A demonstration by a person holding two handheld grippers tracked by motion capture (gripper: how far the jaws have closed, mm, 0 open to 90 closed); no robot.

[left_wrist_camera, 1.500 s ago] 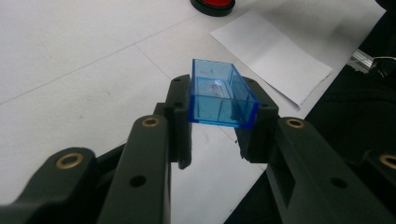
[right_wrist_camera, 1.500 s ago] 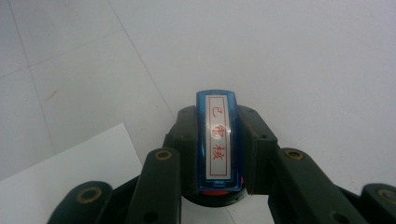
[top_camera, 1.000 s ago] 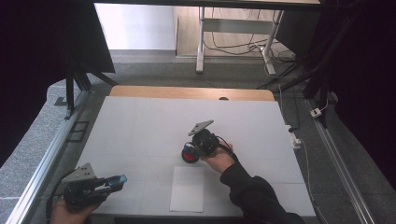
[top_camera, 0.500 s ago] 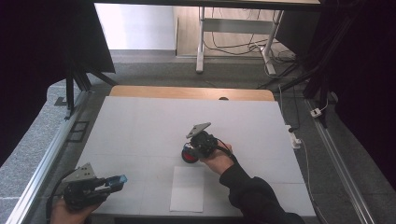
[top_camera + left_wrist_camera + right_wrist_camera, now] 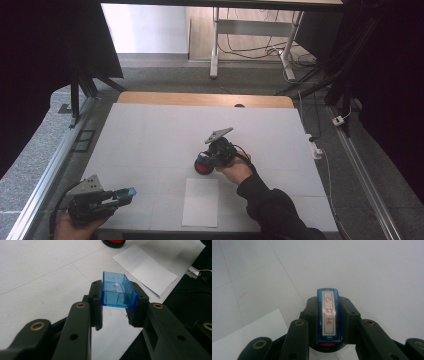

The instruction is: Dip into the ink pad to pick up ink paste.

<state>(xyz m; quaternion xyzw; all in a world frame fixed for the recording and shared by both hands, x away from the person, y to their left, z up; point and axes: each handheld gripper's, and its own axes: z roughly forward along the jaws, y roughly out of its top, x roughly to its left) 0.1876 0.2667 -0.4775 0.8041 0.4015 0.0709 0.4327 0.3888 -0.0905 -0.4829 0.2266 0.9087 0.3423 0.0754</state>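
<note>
**Stamp held over the ink pad, its blue cap held apart**

A blue stamp [image 5: 329, 315] with a white label bearing red characters is clamped between the fingers [image 5: 312, 315] of the right gripper [image 5: 212, 157]. In the right gripper view the stamp is seen upright, directly above a round red ink pad [image 5: 202, 164] in a black case; the pad's rim is glimpsed just beneath the stamp's lower end. Whether the stamp face is touching the pad cannot be told.

The white paper sheet [image 5: 201, 202] is taken as the landmark. The ink pad is set on the worktop [image 5: 150, 135] just beyond the sheet's far edge, close to its middle, near but apart from it. The right gripper is placed over the pad, with its grey three-cornered plate tilted above it.

The left gripper [image 5: 112, 197] is held well to the left of the sheet, near the worktop's near edge. A clear blue rectangular cap [image 5: 117, 291], open at one end, is gripped between its fingers [image 5: 96, 297], which are clenched on the cap's two long sides. In the left gripper view the cap is raised off the worktop, with the sheet and the ink pad seen beyond it.
</note>
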